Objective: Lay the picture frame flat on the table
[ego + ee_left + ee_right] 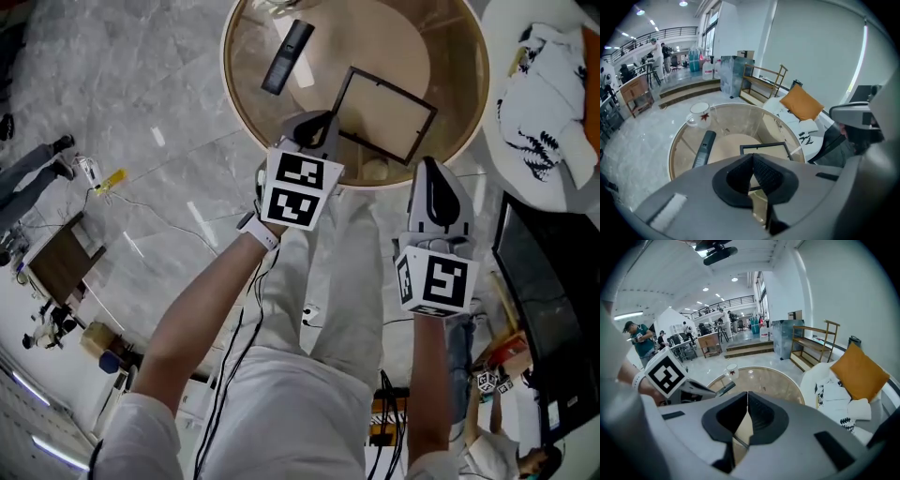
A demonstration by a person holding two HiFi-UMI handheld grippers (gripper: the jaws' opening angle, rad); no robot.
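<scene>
Head view: one round glass table (228, 75) on a marble floor (141, 84) carries one frame (384, 114), flat near its centre, and one remote (287, 56). The left gripper (317, 124) and right gripper (433, 173) hover at the table's near edge. Left gripper view: jaws together, empty, with one mug (699, 112) at the table's far rim. Right gripper view: jaws together, empty, with an open hall beyond the table.

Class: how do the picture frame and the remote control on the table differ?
The picture frame is a broad rectangle, black-edged and pale inside; the remote control is a narrow dark bar. The frame lies nearer the person, the remote farther. Both lie flat on the table.
</scene>
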